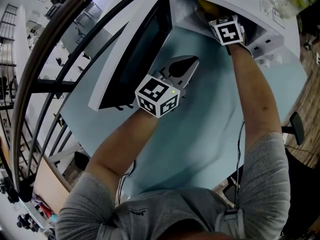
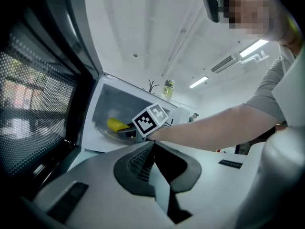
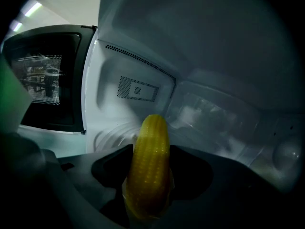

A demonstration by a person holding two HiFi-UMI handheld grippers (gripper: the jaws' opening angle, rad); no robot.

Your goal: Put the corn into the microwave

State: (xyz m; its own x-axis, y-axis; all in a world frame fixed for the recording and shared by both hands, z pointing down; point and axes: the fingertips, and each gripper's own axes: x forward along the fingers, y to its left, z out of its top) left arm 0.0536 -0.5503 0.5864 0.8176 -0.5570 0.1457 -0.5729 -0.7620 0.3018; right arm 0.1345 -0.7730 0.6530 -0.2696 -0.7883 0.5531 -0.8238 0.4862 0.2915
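Right gripper view: right tool (image 3: 151,157) clamped on the corn (image 3: 152,137), inside the microwave (image 3: 138,87).
Corn lies along the jaws, tip forward, above the glass tray (image 3: 110,138). Left tool (image 2: 153,149), jaws together and empty, is outside over the worktop (image 1: 210,124), beside the open door (image 1: 132,59).

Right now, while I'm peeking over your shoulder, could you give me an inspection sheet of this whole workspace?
Surface: light blue table, with the microwave on it.
Job's things: white microwave, door swung open; corn inside the cavity, not yet released.
Clutter: bottle on top of the microwave.
Grippers: right hand-held gripper clamped on the corn; left hand-held gripper shut, empty, outside near the door.
Cables: thin cable hanging under the right forearm.
Surroundings: dark railing beyond the table; ceiling lights.
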